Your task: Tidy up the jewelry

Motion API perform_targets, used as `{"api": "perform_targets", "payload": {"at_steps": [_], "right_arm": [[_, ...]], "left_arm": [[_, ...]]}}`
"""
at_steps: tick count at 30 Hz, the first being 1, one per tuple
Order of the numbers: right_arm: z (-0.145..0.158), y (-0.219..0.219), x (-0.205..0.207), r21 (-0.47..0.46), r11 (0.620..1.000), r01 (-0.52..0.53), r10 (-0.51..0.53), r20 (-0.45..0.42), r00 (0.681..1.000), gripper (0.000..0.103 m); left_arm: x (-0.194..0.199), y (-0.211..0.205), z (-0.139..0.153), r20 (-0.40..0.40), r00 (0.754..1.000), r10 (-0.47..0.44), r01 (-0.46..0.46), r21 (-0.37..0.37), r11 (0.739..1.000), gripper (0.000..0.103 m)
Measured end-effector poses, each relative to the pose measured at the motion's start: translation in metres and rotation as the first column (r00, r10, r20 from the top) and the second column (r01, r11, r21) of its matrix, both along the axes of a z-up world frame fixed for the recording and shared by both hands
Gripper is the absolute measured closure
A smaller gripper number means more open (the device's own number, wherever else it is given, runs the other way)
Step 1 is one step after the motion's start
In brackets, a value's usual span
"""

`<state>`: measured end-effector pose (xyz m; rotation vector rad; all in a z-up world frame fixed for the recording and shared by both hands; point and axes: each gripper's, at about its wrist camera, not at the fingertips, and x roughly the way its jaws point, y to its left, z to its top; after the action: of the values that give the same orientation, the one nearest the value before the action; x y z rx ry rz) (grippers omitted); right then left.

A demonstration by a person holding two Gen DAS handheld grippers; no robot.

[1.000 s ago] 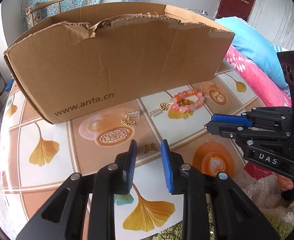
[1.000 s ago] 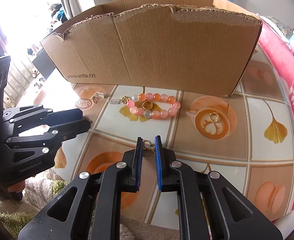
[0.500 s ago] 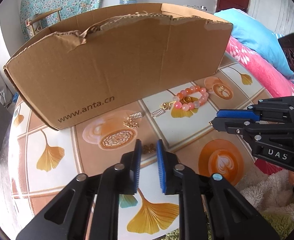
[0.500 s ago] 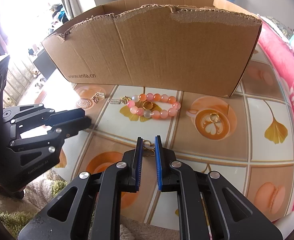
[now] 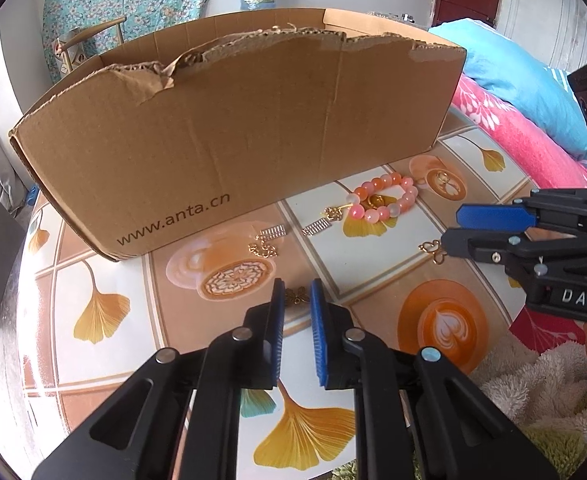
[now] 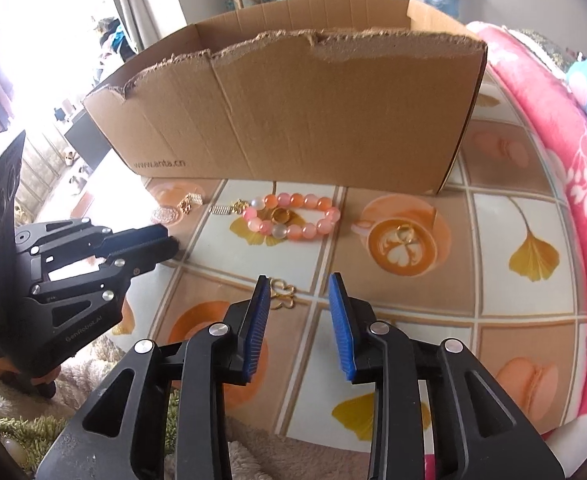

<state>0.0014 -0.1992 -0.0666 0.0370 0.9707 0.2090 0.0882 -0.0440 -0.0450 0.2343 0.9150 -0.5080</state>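
Note:
A cardboard box [image 5: 253, 132] stands on the table [image 5: 105, 344], also in the right wrist view [image 6: 313, 116]. My left gripper [image 5: 296, 300] is shut on a small gold earring [image 5: 296, 295] at table level. My right gripper [image 6: 299, 286] is open; a gold butterfly earring [image 6: 282, 294] lies on the table by its left fingertip, also in the left wrist view [image 5: 433, 250]. A pink bead bracelet [image 6: 293, 218] rings a gold ring [image 6: 280, 214]. Another gold ring [image 6: 403, 234] lies to the right.
Two silver-and-gold drop earrings [image 5: 269, 240] [image 5: 323, 220] lie in front of the box. A pink blanket [image 6: 565, 128] and blue pillow [image 5: 525, 92] lie to the right. A fluffy rug [image 5: 533, 384] is below the table's front edge.
My left gripper has closed on the small gold earring. My right gripper has opened, leaving the butterfly earring on the table.

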Motion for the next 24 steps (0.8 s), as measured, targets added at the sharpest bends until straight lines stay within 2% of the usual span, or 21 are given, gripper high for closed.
{"api": "perform_targets", "payload": {"at_steps": [16, 24], "right_arm": [[-0.010, 0.036, 0.002, -0.114, 0.993, -0.044, 0.044, 0.002, 0.999, 0.075], [-0.015, 0.055, -0.001, -0.144, 0.988, -0.054, 0.055, 0.006, 0.998, 0.086]], "left_arm": [[0.000, -0.001, 0.000, 0.002, 1.000, -0.001, 0.001, 0.000, 1.000, 0.091], [0.000, 0.000, 0.000, 0.002, 1.000, -0.002, 0.002, -0.001, 1.000, 0.091]]}}
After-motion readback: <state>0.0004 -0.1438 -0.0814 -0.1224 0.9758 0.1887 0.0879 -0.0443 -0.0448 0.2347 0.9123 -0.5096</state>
